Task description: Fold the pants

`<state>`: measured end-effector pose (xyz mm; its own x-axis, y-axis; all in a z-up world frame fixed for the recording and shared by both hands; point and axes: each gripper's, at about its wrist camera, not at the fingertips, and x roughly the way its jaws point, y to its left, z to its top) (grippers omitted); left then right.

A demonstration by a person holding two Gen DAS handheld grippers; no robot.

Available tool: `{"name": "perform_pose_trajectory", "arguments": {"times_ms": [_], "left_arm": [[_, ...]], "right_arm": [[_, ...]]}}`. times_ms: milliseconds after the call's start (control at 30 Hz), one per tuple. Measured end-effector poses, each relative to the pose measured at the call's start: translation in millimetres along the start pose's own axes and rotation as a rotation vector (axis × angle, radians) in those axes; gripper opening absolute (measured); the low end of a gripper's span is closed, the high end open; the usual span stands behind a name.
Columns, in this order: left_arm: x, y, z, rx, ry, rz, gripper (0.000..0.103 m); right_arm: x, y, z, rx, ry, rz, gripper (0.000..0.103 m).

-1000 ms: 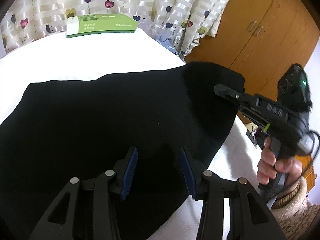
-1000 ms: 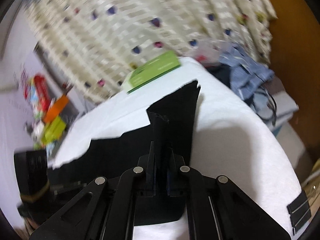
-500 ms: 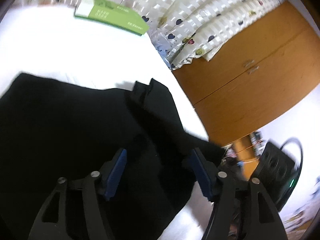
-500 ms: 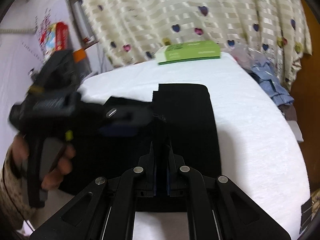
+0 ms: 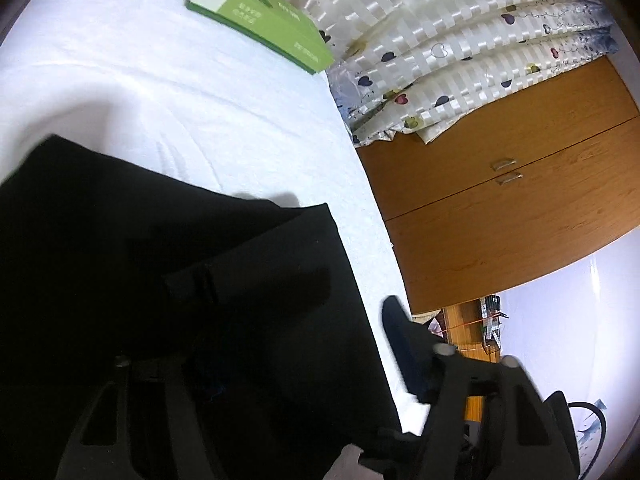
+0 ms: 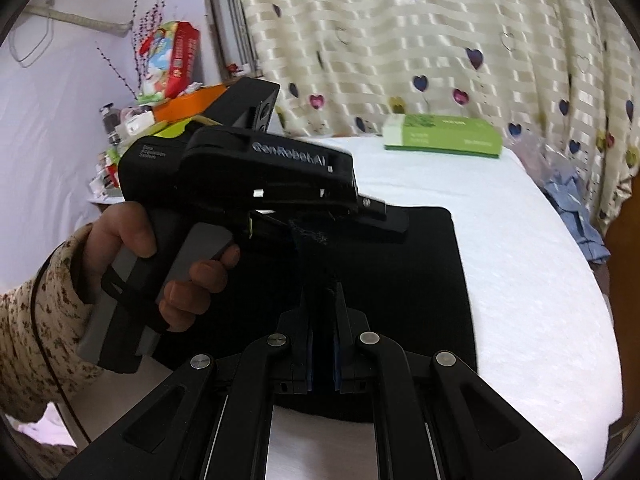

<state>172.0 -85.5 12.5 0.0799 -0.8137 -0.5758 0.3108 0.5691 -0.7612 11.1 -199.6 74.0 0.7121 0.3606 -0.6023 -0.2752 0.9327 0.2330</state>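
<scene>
Pants (image 6: 404, 280) pinched in right gripper (image 6: 323, 312) fingers; left gripper (image 5: 304, 360) fingers spread wide.

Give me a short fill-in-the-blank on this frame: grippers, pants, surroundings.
1. The right gripper is shut on a fold of the ____ pants.
2. The left gripper has its jaws ____ over the pants.
3. The box at the bed's far edge is ____ in colour.
4. The curtain is printed with ____.

Missing words: black; open; green; hearts
</scene>
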Motion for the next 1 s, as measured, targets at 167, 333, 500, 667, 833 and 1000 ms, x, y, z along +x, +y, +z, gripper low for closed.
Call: {"name": "perform_pose_trajectory", "arguments": {"times_ms": [167, 333, 500, 667, 833, 1000], "left_arm": [[-29.9, 6.4, -2.5, 0.023, -0.038, 0.068, 0.033], [-59.9, 12.2, -3.3, 0.059, -0.093, 0.132, 0.017], [-91.0, 24.4, -11.9, 0.059, -0.143, 0.168, 0.014], [-119.5, 38.5, -18.7, 0.057, -0.187, 0.217, 0.014], [-137.9, 56.7, -21.0, 0.035, -0.216, 0.267, 0.014], [-138.1, 76.5, -21.3, 0.014, -0.209, 0.320, 0.014]], "right_arm": [[6.6, 20.1, 8.7, 0.005, -0.013, 0.069, 0.007], [17.4, 45.4, 11.7, -0.017, -0.008, 0.134, 0.007], [29.5, 66.4, 12.8, -0.026, 0.007, 0.209, 0.007], [42.8, 87.9, 13.8, -0.047, 0.024, 0.264, 0.007], [66.5, 93.2, 10.4, -0.018, 0.080, 0.292, 0.007], [85.8, 87.5, 4.8, 0.037, 0.162, 0.311, 0.007]]}}
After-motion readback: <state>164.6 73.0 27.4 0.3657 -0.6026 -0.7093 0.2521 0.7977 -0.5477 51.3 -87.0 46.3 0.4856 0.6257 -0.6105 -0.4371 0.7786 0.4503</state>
